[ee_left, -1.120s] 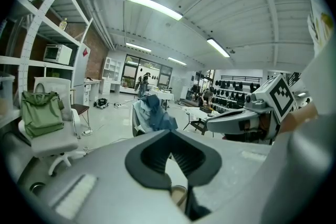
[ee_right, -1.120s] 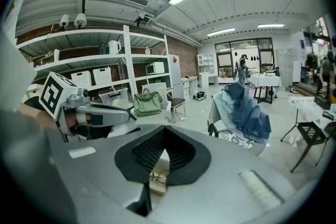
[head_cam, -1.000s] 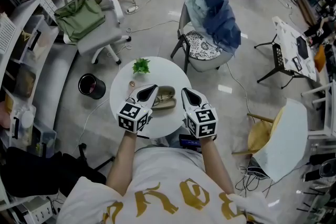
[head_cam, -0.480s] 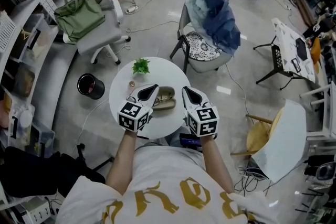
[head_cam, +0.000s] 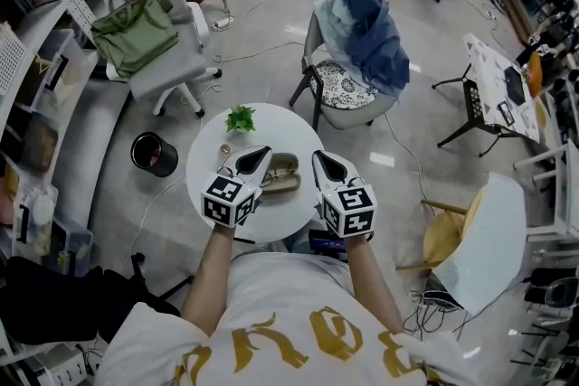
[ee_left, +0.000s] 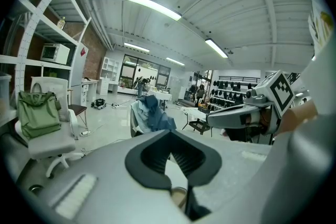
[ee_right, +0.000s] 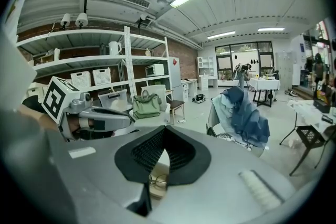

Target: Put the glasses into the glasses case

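An olive glasses case (head_cam: 282, 172) lies open in the middle of the round white table (head_cam: 210, 169). In the right gripper view the glasses (ee_right: 151, 181) show through the gap under the jaws, lying on the tan case (ee_right: 157, 190). My left gripper (head_cam: 262, 151) hovers over the case's left end and my right gripper (head_cam: 319, 156) just right of the case. Both are shut and hold nothing. The left gripper view shows its dark pads (ee_left: 157, 162) meeting, with a bit of the case (ee_left: 178, 195) below. The right gripper (ee_right: 161, 157) shows the same from its own camera.
A small green plant (head_cam: 242, 117) and a tiny round object (head_cam: 226, 146) sit on the table's far side. A black bin (head_cam: 156, 153) stands left of the table. Farther back are a chair draped with blue clothes (head_cam: 366, 41) and a white chair with a green bag (head_cam: 136, 27).
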Demonstrator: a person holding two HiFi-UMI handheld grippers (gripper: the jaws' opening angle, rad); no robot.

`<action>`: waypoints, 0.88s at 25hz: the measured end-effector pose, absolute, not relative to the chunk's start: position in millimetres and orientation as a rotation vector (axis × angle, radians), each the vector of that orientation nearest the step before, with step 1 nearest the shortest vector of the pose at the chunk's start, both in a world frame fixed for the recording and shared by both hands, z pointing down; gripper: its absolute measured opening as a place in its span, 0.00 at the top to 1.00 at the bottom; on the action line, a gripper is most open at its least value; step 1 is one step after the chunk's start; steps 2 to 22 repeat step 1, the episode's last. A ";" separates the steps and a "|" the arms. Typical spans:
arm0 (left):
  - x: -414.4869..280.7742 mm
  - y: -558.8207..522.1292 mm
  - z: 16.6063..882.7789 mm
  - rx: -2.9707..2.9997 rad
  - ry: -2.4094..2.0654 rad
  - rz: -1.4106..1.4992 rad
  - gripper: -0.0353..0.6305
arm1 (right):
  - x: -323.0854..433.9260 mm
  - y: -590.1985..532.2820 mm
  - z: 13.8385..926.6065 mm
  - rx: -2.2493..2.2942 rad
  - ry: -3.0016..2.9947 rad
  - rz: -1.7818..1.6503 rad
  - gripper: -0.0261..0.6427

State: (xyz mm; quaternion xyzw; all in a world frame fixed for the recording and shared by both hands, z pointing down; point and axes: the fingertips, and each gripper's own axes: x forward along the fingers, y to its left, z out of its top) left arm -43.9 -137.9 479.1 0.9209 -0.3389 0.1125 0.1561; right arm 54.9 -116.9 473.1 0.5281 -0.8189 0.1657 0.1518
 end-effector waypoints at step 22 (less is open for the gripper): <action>-44.1 -138.2 478.4 2.639 -0.971 0.322 0.95 | 54.4 -117.0 472.1 1.519 -2.355 0.479 0.93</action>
